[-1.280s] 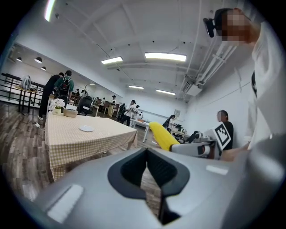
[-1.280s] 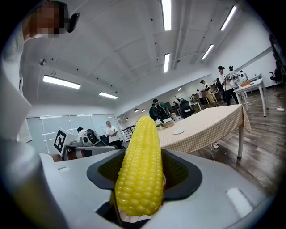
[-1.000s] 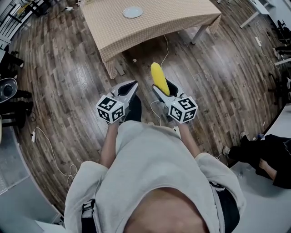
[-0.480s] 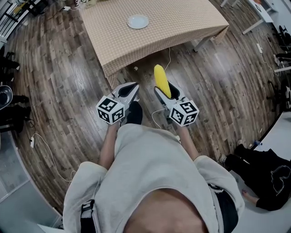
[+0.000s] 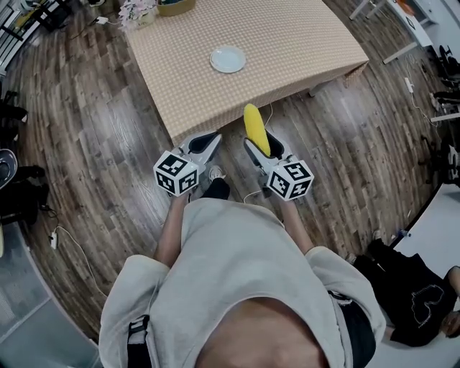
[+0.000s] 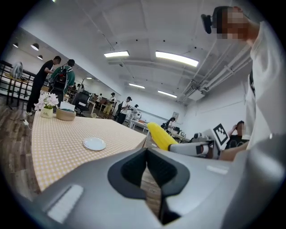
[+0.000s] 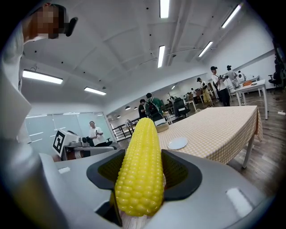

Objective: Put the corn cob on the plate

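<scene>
We're closer: white round plate point(image 5: 228, 59) nearly in reach; right gripper point(image 5: 250, 144) clamps yellow corn cob point(image 5: 254, 126), left gripper point(image 5: 214, 139) closed, empty.

In the head view the corn cob point(image 5: 254, 128) has its lower end buried between the right gripper's point(image 5: 259, 146) jaws. At 12 o'clock the frame cuts off the table's point(image 5: 287, 43) far edge and a bowl point(image 5: 175, 6), and at 11 o'clock the flowers point(image 5: 138, 10). At 4 o'clock a dark-clothed person point(image 5: 406, 291) runs off the edge. The wearer's legs are mostly hidden beneath the grey sweatshirt point(image 5: 237, 273).
</scene>
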The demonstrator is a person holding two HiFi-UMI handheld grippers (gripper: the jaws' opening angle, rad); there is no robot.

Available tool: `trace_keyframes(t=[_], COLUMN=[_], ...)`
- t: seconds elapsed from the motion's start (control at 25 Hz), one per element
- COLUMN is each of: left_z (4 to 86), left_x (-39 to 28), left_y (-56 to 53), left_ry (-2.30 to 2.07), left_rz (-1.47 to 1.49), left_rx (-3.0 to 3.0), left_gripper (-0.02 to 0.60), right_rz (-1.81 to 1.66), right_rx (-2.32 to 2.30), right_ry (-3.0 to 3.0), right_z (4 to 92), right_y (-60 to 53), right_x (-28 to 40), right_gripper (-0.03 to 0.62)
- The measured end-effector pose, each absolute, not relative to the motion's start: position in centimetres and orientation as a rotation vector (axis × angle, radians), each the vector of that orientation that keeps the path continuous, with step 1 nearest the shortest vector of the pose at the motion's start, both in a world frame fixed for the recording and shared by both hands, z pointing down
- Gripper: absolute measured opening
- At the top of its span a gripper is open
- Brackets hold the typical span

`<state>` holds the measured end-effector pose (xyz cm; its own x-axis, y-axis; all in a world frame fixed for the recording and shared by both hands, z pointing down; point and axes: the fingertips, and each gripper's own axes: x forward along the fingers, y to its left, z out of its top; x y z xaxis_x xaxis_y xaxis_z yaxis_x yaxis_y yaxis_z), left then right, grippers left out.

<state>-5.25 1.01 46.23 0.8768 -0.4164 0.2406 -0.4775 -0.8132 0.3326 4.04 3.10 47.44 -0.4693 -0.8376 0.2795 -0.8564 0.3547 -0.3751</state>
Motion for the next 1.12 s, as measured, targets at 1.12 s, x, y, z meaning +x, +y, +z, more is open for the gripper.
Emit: trace_keyframes(t=[1.12], left_z=[47.3], left_x=[-4.3], left_y=[-12.2], left_ry=[-0.592], left_rz=[0.212], left_rx=[2.635], left_gripper=[0.008], right_rz=[0.762], right_rx=[1.618], right_ry=[-2.523], right_z=[48.0], right_y=[-10.5], right_x=[3.6], right_gripper=[0.258])
